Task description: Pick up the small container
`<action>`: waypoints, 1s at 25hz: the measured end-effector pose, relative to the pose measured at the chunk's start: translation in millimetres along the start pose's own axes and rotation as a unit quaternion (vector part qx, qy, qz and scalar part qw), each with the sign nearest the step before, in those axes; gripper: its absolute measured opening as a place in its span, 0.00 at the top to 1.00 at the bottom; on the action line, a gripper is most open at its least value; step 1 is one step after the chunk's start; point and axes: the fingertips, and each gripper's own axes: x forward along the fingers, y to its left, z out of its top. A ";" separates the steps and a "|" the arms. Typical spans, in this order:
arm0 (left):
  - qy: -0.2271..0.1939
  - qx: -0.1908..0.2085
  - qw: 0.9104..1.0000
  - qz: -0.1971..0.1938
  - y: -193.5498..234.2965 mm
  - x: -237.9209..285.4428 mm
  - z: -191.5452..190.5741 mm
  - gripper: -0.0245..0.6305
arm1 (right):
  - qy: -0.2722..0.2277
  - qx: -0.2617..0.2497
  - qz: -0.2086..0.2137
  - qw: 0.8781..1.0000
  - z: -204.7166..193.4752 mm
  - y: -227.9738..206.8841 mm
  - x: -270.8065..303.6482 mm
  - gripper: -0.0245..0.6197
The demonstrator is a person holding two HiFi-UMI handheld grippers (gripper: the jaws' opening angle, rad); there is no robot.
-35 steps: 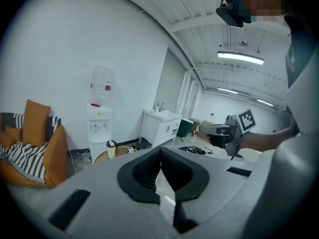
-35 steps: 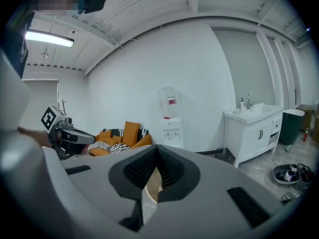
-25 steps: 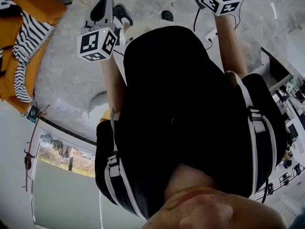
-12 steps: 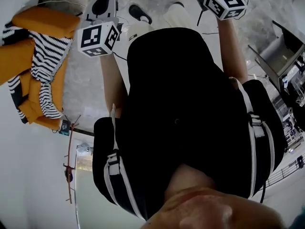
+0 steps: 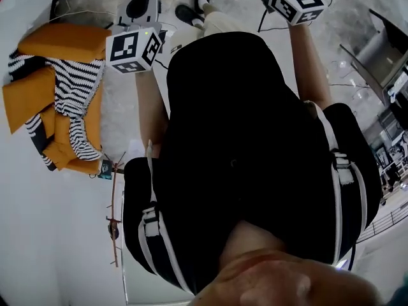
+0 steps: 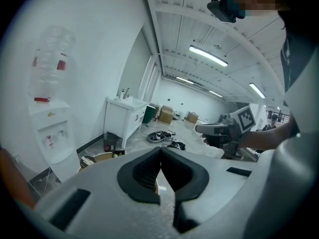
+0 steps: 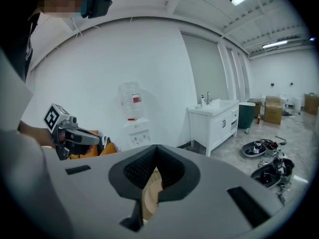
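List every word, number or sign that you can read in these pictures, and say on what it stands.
No text can be read.
Bottle label: red, too blurred to read.
Marker cubes: black-and-white squares only, no letters.

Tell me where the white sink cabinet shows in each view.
Head view: not in it.
Left gripper view: the white sink cabinet stands left of centre, against the wall.
Right gripper view: right of centre, against the wall.
Shared landmark: the water dispenser, left of the cabinet in both gripper views.
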 end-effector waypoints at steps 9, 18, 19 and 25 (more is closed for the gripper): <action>-0.012 0.003 0.999 0.040 24.9 34.1 29.9 0.94 | -0.004 -0.009 0.039 0.999 8.9 -24.0 51.0 0.95; -0.010 -0.016 0.997 0.069 29.4 39.3 25.5 0.93 | 0.022 -0.006 0.078 0.997 -13.1 -21.3 85.5 0.95; -0.011 -0.021 0.997 0.068 32.5 40.3 23.6 0.93 | 0.025 -0.005 0.080 0.997 -18.2 -20.4 91.5 0.95; 0.000 -0.032 0.998 0.055 56.6 55.4 8.5 0.93 | 0.046 -0.012 0.076 0.996 -56.0 -18.3 133.9 0.95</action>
